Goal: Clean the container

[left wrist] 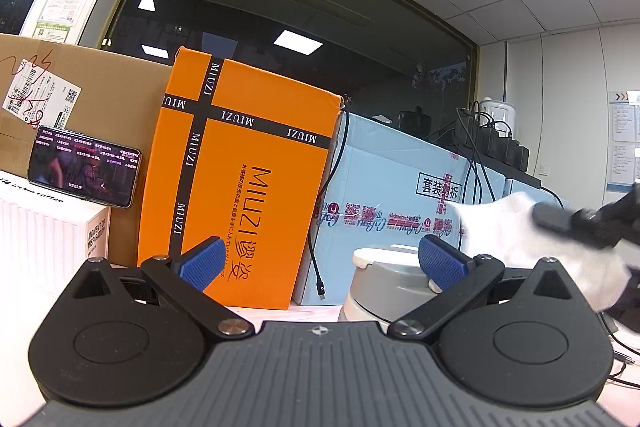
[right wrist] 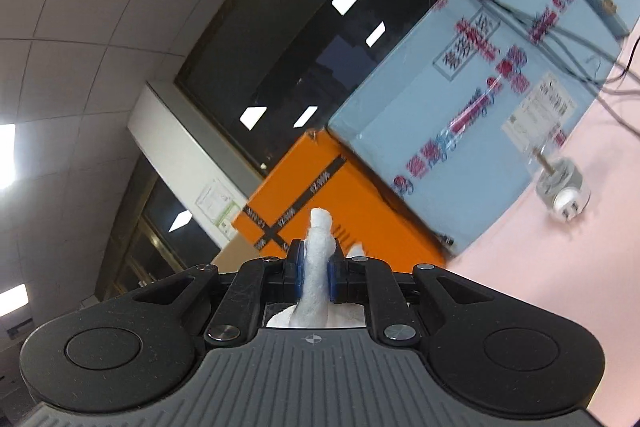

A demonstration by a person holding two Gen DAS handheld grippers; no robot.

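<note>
A grey container [left wrist: 370, 283] with a whitish top stands on the pale table, low and right of centre in the left wrist view. My left gripper [left wrist: 320, 263] is open; its right pad [left wrist: 442, 263] overlaps the container's top and its left pad [left wrist: 200, 263] is far off it. A white cloth [left wrist: 516, 227] hangs just right of the container, held by my right gripper [left wrist: 560, 219], which is blurred. In the tilted right wrist view my right gripper [right wrist: 316, 269] is shut on the white cloth [right wrist: 320, 223], and the container is not seen.
An orange box [left wrist: 248, 187], a light blue box [left wrist: 392, 195] and a brown carton [left wrist: 100, 99] line the back. A phone [left wrist: 84, 171] leans on a white box [left wrist: 48, 231]. A black cable [left wrist: 316, 247] hangs between boxes. A small plug [right wrist: 564, 195] lies on the pink table [right wrist: 540, 287].
</note>
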